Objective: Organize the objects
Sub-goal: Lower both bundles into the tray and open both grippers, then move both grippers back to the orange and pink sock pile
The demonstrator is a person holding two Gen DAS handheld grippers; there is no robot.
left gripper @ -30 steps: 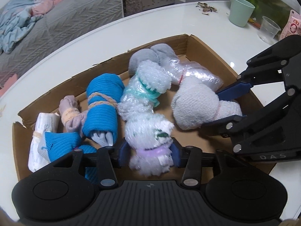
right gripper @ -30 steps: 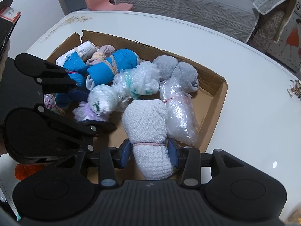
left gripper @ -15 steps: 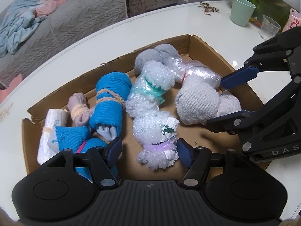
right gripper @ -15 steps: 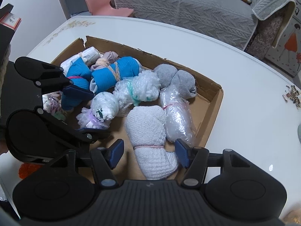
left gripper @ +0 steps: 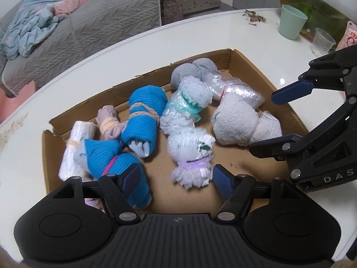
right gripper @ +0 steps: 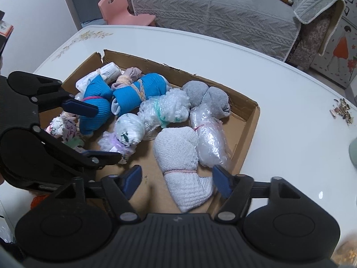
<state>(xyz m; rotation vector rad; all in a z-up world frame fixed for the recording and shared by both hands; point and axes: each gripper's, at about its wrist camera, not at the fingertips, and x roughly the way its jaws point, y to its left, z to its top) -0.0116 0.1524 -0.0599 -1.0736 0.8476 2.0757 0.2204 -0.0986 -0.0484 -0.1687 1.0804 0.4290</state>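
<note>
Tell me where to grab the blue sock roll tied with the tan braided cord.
Grip the blue sock roll across its middle, at the tan cord, coming from above. It lies flat in the cardboard box, and the cord cinches a firm waist there. Neighbouring bundles crowd both long sides, so the fingers would likely have to wedge in.

Sock bundles (left gripper: pixel 142 122) lie packed side by side in the cardboard tray (left gripper: pixel 245 64) on the bench (left gripper: pixel 133 53); two cups (left gripper: pixel 292 24) stand behind it, right.
</note>
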